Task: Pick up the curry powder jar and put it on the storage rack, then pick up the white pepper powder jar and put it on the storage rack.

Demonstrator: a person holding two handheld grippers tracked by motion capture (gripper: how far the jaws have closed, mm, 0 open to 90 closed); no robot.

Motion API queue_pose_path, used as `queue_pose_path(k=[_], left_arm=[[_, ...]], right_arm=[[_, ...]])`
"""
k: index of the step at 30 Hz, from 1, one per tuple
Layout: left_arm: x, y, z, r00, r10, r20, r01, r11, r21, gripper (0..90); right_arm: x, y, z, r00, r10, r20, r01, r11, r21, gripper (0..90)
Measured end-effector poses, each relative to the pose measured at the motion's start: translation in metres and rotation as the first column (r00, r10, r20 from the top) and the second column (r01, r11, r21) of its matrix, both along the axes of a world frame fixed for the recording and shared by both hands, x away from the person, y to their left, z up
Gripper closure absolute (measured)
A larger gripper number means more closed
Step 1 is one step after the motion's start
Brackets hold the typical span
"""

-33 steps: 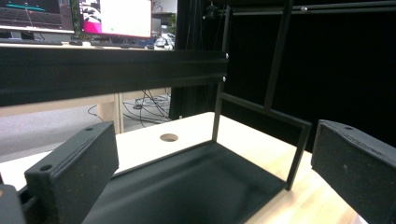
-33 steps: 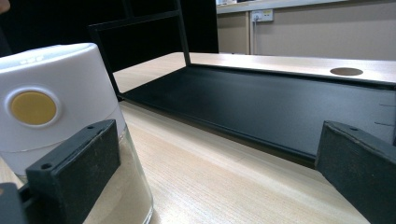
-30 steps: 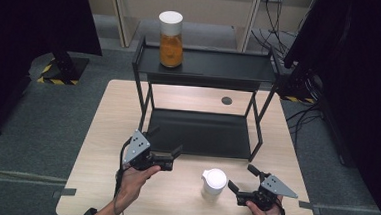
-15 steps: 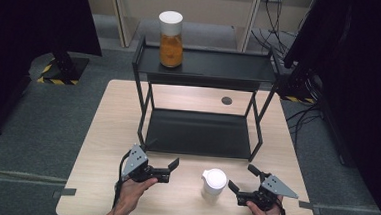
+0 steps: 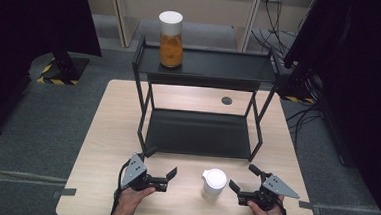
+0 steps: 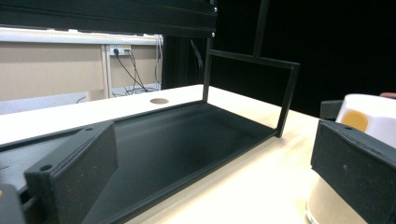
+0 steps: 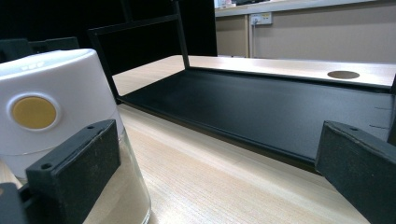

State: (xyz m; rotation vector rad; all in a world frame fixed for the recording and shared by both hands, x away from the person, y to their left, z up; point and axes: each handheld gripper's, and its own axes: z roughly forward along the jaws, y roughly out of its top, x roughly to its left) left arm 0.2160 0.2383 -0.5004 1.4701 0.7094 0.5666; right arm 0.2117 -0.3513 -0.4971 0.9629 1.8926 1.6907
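Left gripper [image 5: 160, 178] has slid toward bottom of frame vs. 1 s ago; right gripper [image 5: 246, 187] unchanged. Both w/ jaws spread, holding nothing. White-lidded jar [image 5: 214, 183] stands lower centre on table [image 5: 107, 132], between them. Risk: a jaw clips the jar and tips it, since it's tall and free-standing. Jar contents hard to make out; rack [image 5: 206, 68] crops off in gripper views.
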Motion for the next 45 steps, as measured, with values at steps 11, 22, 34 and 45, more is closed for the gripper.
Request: queue_pose_path(k=[11,22,34,45], left_arm=[[-0.009,0.004,-0.013,0.9999,0.006,0.009,-0.007,0.9996,0.029,0.1],[-0.009,0.004,-0.018,0.9997,0.012,-0.020,-0.012,0.9998,0.018,0.0],[-0.010,0.005,-0.018,0.9996,0.018,-0.022,-0.018,0.9998,0.012,0.1],[-0.011,0.005,-0.018,0.9995,0.025,-0.019,-0.025,0.9996,0.010,0.1]], right_arm=[[0.000,-0.001,-0.001,1.0000,0.002,-0.004,-0.002,1.000,0.005,0.4],[0.000,0.000,-0.001,1.0000,0.004,-0.005,-0.004,1.000,0.002,0.4],[-0.001,0.001,-0.001,1.0000,0.005,0.001,-0.005,1.000,-0.001,0.4],[-0.002,-0.001,0.000,1.0000,0.006,0.007,-0.006,1.000,0.002,0.4]])
